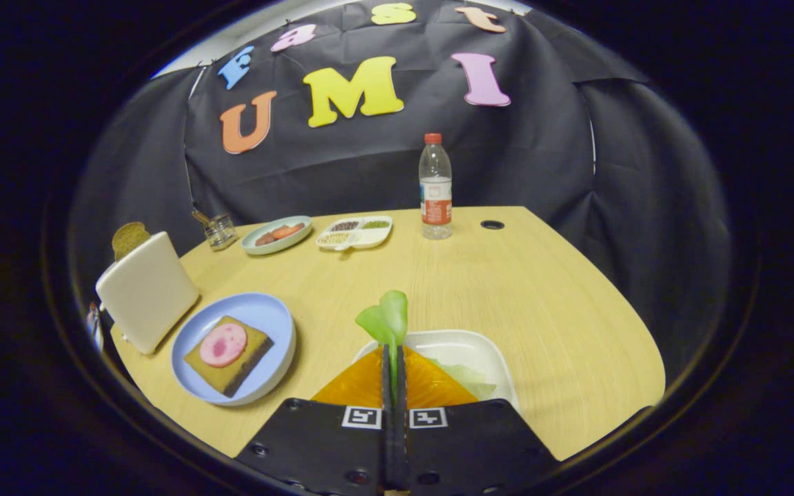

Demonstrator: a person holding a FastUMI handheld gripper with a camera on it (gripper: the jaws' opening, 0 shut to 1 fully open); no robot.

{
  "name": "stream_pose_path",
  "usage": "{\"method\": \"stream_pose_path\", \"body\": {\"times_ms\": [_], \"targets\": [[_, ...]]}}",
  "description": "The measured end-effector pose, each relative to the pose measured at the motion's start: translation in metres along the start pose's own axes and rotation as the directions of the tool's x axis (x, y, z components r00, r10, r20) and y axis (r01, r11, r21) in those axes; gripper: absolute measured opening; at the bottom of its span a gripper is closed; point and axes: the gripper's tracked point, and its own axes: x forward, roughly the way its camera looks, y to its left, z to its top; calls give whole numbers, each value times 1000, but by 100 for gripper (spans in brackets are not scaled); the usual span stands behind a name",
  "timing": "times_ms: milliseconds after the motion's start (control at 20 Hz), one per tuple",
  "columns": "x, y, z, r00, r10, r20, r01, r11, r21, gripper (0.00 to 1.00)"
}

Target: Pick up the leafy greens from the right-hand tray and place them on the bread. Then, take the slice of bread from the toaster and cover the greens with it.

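Note:
My gripper [393,355] is shut on a leafy green [386,318], whose leaf sticks up past the fingertips. It hangs above the white right-hand tray [480,351], where more pale greens [469,377] lie. To the left, a blue plate [259,313] holds a slice of bread [249,365] with a pink ham round [223,344] on top. Further left stands a white toaster [145,289] with a brown bread slice [128,238] poking out of its top.
At the back of the wooden table [542,289] stand a water bottle [435,189], a divided white dish [355,232] of grains, a green plate [277,235] with food and a small glass jar [220,229]. A round hole [492,224] sits near the bottle.

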Motion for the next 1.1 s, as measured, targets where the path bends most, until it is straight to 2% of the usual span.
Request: {"method": "stream_pose_path", "body": {"times_ms": [150,500,700,950,1100], "targets": [[-20,16,24,997,9,70,-9,1000,0,0],[-46,95,58,986,43,163,-29,996,-87,0],[-34,139,53,985,32,170,-10,992,-130,0],[2,177,30,991,-23,134,45,986,-161,0],[17,206,12,996,-6,87,19,987,-159,0]]}}
